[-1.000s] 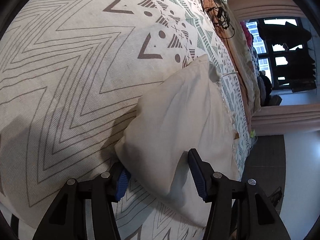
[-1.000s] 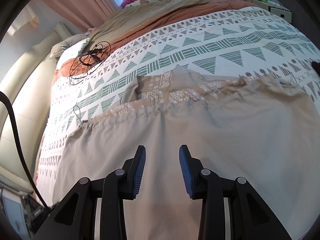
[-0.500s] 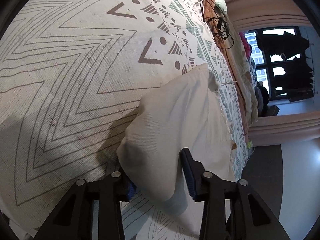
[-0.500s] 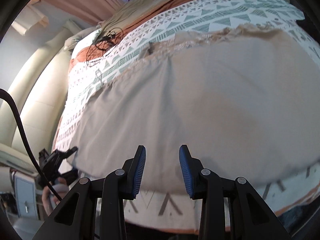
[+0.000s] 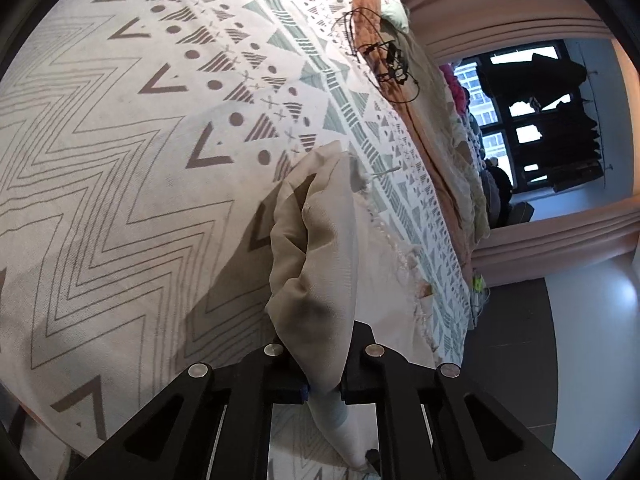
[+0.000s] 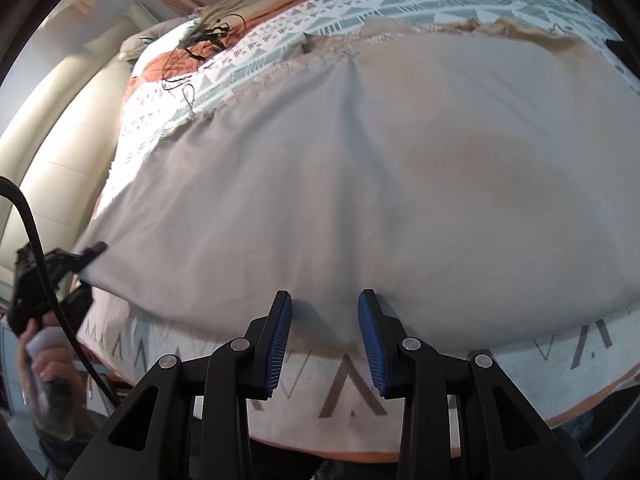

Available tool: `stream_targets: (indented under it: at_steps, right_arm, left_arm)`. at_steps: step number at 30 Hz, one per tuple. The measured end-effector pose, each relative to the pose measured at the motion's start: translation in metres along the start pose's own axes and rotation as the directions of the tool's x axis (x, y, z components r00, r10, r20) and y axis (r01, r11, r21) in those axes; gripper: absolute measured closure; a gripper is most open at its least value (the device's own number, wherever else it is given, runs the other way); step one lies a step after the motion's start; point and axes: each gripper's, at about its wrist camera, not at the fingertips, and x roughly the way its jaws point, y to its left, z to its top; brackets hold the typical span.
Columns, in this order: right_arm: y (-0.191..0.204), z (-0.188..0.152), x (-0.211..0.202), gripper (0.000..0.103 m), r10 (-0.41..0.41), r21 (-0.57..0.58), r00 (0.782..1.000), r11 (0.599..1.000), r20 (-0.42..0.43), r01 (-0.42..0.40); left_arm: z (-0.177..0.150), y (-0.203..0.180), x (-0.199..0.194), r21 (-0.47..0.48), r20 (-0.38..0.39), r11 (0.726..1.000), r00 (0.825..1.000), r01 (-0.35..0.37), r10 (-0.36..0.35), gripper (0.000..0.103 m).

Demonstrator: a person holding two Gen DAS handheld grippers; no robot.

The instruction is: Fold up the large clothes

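since the left claw (image 5: 324, 390) has just closed on the garment's (image 6: 360, 184) corner to lift it, we keep the right claw (image 6: 325, 336) apart over the near hem on the bed (image 5: 120, 160).

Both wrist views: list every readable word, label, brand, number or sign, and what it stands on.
None: no readable text in either view.
The bedspread carries only chevrons, triangles, dots and crosses, no letters.
The beige garment shows no label or print.
The small items by the window are too small to tell.
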Motion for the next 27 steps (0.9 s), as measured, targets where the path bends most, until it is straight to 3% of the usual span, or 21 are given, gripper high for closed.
stream_targets:
  at_steps: [5, 10, 15, 27]
  right_arm:
    - [-0.006, 0.01, 0.014, 0.07, 0.009, 0.005, 1.0, 1.0, -0.011, -0.009]
    - [-0.015, 0.027, 0.025, 0.083, 0.017, 0.046, 1.0, 0.999, -0.001, -0.017]
    - [-0.024, 0.047, 0.029, 0.084, 0.074, 0.088, 0.997, 0.993, 0.015, -0.075]
    - [-0.056, 0.051, -0.051, 0.084, 0.183, 0.085, 0.971, 0.977, 0.15, -0.198]
  left_arm:
    - [0.0, -0.044, -0.004, 0.065, 0.007, 0.997, 0.999, 0.041, -0.041, 0.094]
    - [-0.001, -0.084, -0.004, 0.117, 0.0, 0.99, 0.997, 0.081, -0.081, 0.094]
    - [-0.009, -0.128, -0.002, 0.182, -0.018, 0.976, 0.992, 0.123, -0.122, 0.094]
    - [-0.054, -0.234, 0.014, 0.314, -0.11, 0.92, 0.971, 0.237, -0.212, 0.094]
